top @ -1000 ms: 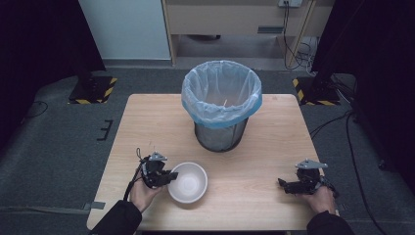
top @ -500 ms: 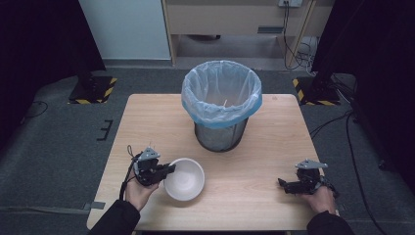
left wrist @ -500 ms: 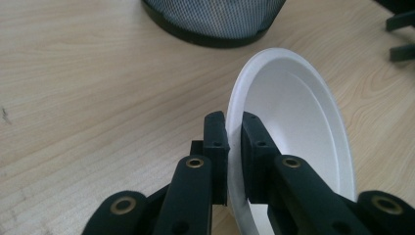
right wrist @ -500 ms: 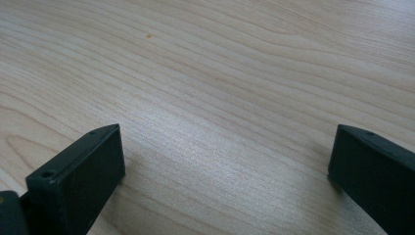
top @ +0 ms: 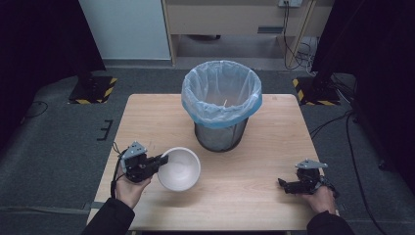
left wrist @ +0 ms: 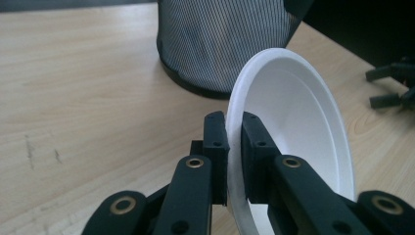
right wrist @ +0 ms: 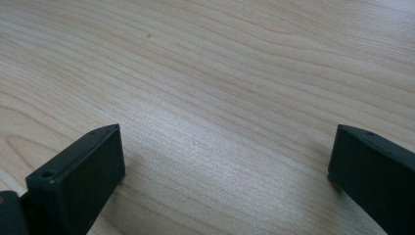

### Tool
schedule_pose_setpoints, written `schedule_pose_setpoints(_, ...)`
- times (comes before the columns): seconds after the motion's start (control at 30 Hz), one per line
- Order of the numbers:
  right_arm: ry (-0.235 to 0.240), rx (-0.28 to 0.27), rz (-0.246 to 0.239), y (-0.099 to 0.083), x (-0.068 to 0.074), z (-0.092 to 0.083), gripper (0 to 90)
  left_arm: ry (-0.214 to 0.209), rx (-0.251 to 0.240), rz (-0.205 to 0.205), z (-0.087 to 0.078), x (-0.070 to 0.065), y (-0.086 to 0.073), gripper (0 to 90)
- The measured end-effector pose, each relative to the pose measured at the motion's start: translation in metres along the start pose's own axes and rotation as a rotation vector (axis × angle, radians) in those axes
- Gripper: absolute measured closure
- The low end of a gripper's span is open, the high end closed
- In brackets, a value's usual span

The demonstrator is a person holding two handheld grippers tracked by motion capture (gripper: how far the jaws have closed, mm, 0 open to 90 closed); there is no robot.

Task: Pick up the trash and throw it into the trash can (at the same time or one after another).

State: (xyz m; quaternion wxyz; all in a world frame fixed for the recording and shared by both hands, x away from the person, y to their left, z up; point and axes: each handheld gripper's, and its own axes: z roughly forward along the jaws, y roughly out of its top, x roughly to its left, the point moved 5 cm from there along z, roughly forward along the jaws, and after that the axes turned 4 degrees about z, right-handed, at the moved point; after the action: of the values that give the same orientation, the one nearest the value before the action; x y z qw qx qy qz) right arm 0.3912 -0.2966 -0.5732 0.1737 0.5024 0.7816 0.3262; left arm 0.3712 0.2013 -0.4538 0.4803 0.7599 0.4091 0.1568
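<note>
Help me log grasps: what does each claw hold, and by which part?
Left claw: white bowl, pinched by its rim. Right claw: nothing, open over the table.

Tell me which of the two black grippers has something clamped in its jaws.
The left gripper: its jaws pinch the rim of the round white plastic bowl. The right gripper rests open on the wooden table, holding nothing.
</note>
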Motion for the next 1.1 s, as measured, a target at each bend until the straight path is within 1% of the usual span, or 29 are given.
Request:
schedule_pose_setpoints(0.07,0.001,0.0,-0.001,0.0,0.0,0.0,0.4,0.006,-0.026,-0.002,-0.005,0.001,0.004,82.4)
schedule_pose_setpoints(0.1,0.001,0.0,-0.001,0.0,0.0,0.0,0.4,0.006,-0.026,-0.002,-0.005,0.001,0.004,82.4)
schedule_pose_setpoints(0.13,0.002,0.0,-0.003,0.0,0.0,0.0,0.4,0.013,-0.051,-0.003,-0.011,0.003,0.008,82.4)
schedule_pose_setpoints(0.37,0.005,-0.001,-0.009,0.0,0.0,0.0,0.4,0.038,-0.13,-0.014,-0.033,0.011,0.022,82.2)
schedule_pose_setpoints(0.43,0.005,-0.001,-0.008,0.0,0.0,0.0,0.4,0.041,-0.139,-0.013,-0.036,0.012,0.024,82.1)
schedule_pose_setpoints(0.47,0.006,-0.001,-0.008,0.0,0.0,0.0,0.4,0.05,-0.158,-0.018,-0.042,0.015,0.027,81.9)
schedule_pose_setpoints(0.53,0.006,-0.002,-0.009,0.0,0.0,0.0,0.4,0.055,-0.174,-0.024,-0.047,0.018,0.029,81.9)
schedule_pose_setpoints(0.57,0.006,-0.002,-0.01,0.0,0.0,0.0,0.4,0.065,-0.183,-0.022,-0.05,0.019,0.031,81.9)
schedule_pose_setpoints(0.63,0.006,-0.002,-0.01,0.0,0.0,0.001,0.4,0.063,-0.191,-0.027,-0.052,0.02,0.032,82.0)
schedule_pose_setpoints(0.67,0.006,-0.002,-0.01,0.001,0.0,0.001,0.4,0.075,-0.211,-0.025,-0.058,0.022,0.035,82.0)
schedule_pose_setpoints(0.97,0.006,-0.003,-0.009,0.001,0.0,0.001,0.4,0.08,-0.294,-0.033,-0.082,0.024,0.051,82.1)
schedule_pose_setpoints(1.03,0.006,-0.003,-0.009,0.001,0.0,0.001,0.4,0.082,-0.302,-0.031,-0.084,0.024,0.053,82.1)
schedule_pose_setpoints(1.1,0.007,-0.005,-0.01,0.001,0.0,0.001,0.4,0.082,-0.328,-0.022,-0.091,0.023,0.06,82.1)
